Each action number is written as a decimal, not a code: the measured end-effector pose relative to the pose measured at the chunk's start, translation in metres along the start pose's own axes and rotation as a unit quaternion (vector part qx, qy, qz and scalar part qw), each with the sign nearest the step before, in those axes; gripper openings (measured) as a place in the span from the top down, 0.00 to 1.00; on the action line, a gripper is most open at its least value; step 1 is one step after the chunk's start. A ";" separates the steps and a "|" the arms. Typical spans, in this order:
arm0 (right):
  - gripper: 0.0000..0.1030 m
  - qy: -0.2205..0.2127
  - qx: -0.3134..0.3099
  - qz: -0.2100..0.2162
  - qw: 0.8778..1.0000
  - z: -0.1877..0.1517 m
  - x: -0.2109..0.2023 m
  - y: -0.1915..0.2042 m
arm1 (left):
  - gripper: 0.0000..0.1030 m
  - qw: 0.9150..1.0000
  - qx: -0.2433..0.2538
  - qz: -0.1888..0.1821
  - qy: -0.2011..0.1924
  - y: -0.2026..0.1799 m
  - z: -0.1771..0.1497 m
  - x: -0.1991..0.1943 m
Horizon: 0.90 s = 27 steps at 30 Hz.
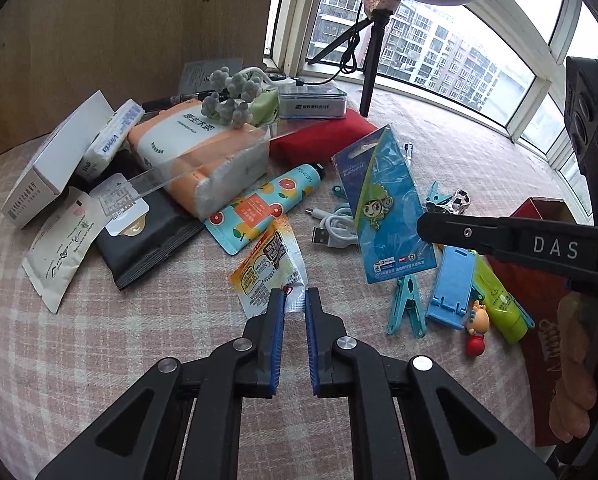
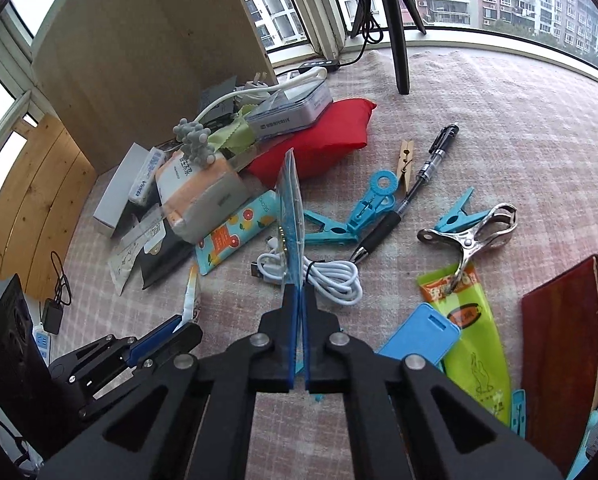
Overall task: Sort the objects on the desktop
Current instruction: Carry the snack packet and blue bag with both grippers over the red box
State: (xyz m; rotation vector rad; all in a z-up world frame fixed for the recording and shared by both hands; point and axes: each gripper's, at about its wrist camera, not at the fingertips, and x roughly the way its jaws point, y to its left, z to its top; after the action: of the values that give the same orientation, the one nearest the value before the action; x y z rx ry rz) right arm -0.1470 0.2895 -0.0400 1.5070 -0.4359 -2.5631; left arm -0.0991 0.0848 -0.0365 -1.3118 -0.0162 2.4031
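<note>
Now the left gripper (image 1: 295,304) is closed on the lower edge of a small orange and white sachet (image 1: 269,268), and its blue pads (image 1: 278,316) press the silver seam from both sides. The sachet stands up from the checked tablecloth (image 1: 139,344), tilted a little away from the camera. In the right wrist view the same sachet shows edge-on, at the tip of the left gripper low on the left.

The right gripper (image 2: 299,292) has its jaws fully together on the bottom edge of a blue card package (image 2: 291,208) with a green cartoon figure. The package is upright and seen nearly edge-on from the right wrist, while the left wrist view shows its printed face (image 1: 383,204). Under it lies a coiled white USB cable (image 2: 331,276).

Just left of the cable lies a hand cream tube (image 1: 259,208) with grapefruit pictures, and behind this a tissue pack (image 1: 195,160) in orange and white, with a grey bumpy toy (image 1: 231,96) on top. A red cushion (image 2: 319,136) lies further back under a grey tin box (image 2: 291,112).

To the right are turquoise clips (image 2: 347,216), a black pen (image 2: 411,196), a wooden clothespin (image 2: 405,160), a metal clamp (image 2: 471,236) on a green snack bag (image 2: 471,328), and a blue phone stand (image 2: 419,336). A red box (image 2: 559,360) sits at the right edge.
</note>
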 end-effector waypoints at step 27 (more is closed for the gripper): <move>0.99 -0.059 -0.018 -0.013 0.998 -0.016 -0.073 0.019 | 0.94 0.999 0.004 -0.015 -0.039 -0.027 0.023 -0.011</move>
State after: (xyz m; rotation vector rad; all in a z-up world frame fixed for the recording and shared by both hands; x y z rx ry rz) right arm -0.0979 0.2877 0.0199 1.3631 -0.3841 -2.6748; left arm -0.1030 0.1102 -0.0100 -1.2044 -0.0479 2.4249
